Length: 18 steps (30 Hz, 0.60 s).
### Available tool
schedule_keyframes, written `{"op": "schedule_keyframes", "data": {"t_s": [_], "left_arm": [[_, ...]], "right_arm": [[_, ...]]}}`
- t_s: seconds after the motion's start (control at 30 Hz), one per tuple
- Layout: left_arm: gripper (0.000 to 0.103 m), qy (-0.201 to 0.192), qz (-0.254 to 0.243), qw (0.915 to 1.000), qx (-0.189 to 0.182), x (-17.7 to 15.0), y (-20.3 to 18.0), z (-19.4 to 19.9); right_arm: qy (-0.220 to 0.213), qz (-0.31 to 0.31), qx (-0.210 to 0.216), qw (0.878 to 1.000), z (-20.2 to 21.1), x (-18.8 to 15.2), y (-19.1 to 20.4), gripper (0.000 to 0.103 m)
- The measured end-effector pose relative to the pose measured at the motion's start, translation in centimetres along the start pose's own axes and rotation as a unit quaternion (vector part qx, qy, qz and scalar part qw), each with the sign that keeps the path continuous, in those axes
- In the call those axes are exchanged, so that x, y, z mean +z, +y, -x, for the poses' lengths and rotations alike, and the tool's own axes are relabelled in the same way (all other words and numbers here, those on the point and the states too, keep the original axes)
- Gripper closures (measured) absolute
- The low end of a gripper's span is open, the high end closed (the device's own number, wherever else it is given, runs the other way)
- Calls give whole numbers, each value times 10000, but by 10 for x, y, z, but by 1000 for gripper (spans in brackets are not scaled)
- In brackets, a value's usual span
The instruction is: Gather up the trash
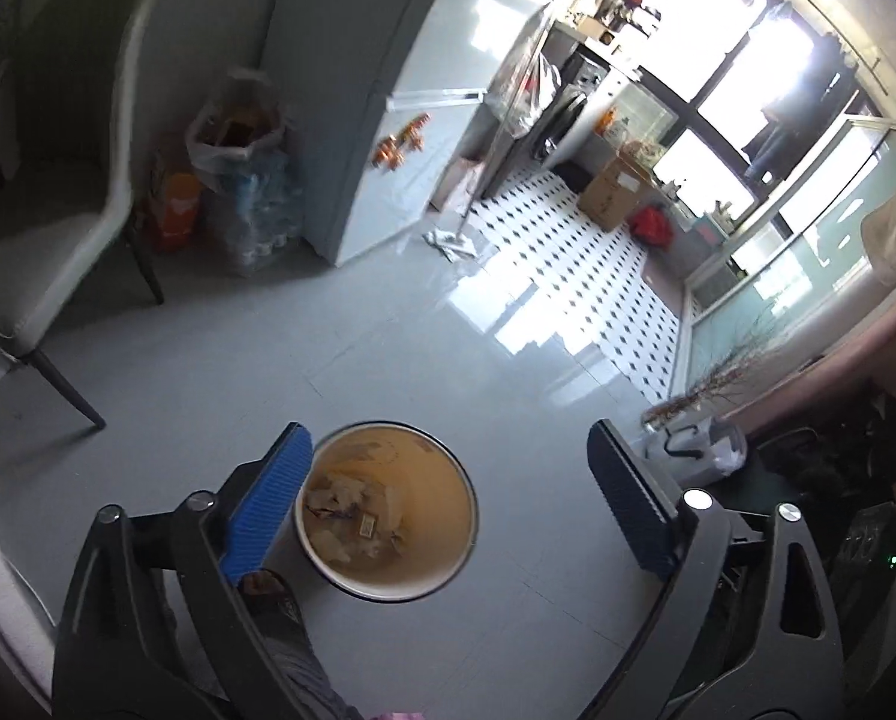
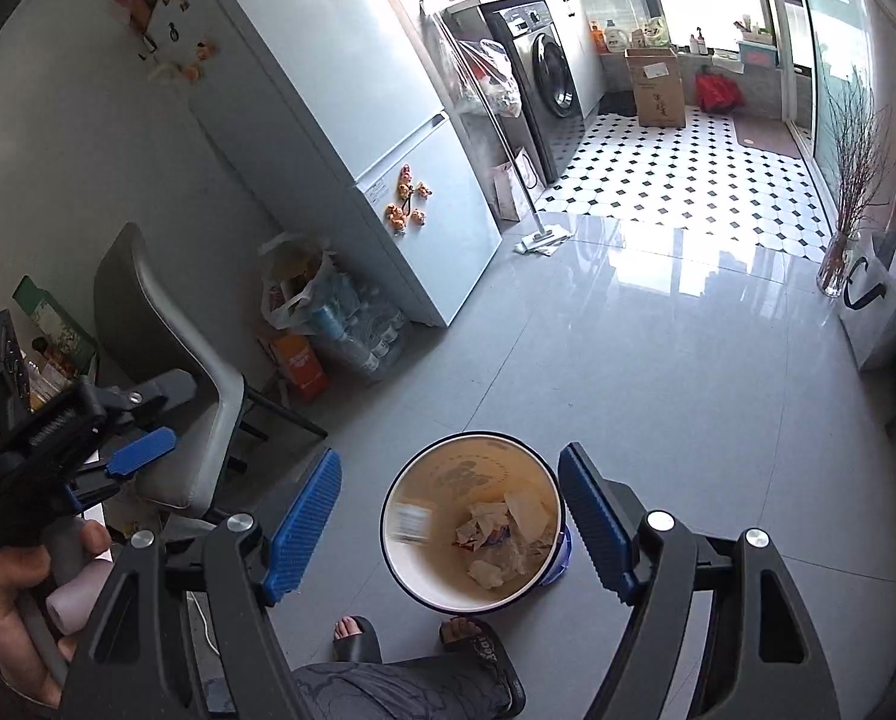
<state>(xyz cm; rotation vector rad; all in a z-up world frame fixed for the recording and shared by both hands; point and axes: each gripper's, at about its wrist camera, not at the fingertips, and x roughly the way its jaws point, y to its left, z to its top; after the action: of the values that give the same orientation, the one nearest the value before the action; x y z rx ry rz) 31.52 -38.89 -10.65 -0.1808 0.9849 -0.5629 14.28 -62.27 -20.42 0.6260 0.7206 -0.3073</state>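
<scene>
left gripper (image 1: 448,501): tilted down over the floor, jaws spread wide with nothing between the pads; seen in the right wrist view at far left, carried by a hand (image 2: 10,594) wrapped round its grey handle.
right gripper (image 2: 448,525): tilted down, jaws released and apart, no pad pressing on anything; the bin shows in the gap below them.
bin (image 2: 475,519): round, white-rimmed, tan inside, upright on the floor just ahead of the person's feet.
trash (image 2: 502,537): crumpled paper and wrappers lying at the bottom of the bin; a blurred pale scrap (image 2: 411,521) shows against the inner wall.
feet: two dark slippers (image 2: 358,639), toes close to the near rim of the bin.
open room: bare grey tiled floor (image 2: 658,360) ahead and to the right of the bin.
edges: chair (image 2: 172,384) and its legs at left; fridge (image 2: 352,120) beyond it, bags and bottled water (image 2: 352,324) at its foot; a vase of twigs (image 2: 838,264) and a white bag (image 2: 880,300) at right; a mop (image 2: 538,234) at the edge of the checkered tiles.
writing: print on one slipper and on the cardboard box (image 2: 655,87), too small to read.
</scene>
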Motion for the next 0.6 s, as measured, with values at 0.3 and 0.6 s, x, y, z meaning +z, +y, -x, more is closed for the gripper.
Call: {"op": "schedule_keyframes", "data": {"t_s": [0.3, 0.6], "left_arm": [[7, -383, 9, 9978, 543, 3, 58, 78], [6, -907, 172, 9931, 722, -7, 110, 159]], "right_arm": [[-90, 106, 269, 9995, 9, -12, 41, 13], [-176, 519, 487, 9973, 35, -21, 103, 8]]}}
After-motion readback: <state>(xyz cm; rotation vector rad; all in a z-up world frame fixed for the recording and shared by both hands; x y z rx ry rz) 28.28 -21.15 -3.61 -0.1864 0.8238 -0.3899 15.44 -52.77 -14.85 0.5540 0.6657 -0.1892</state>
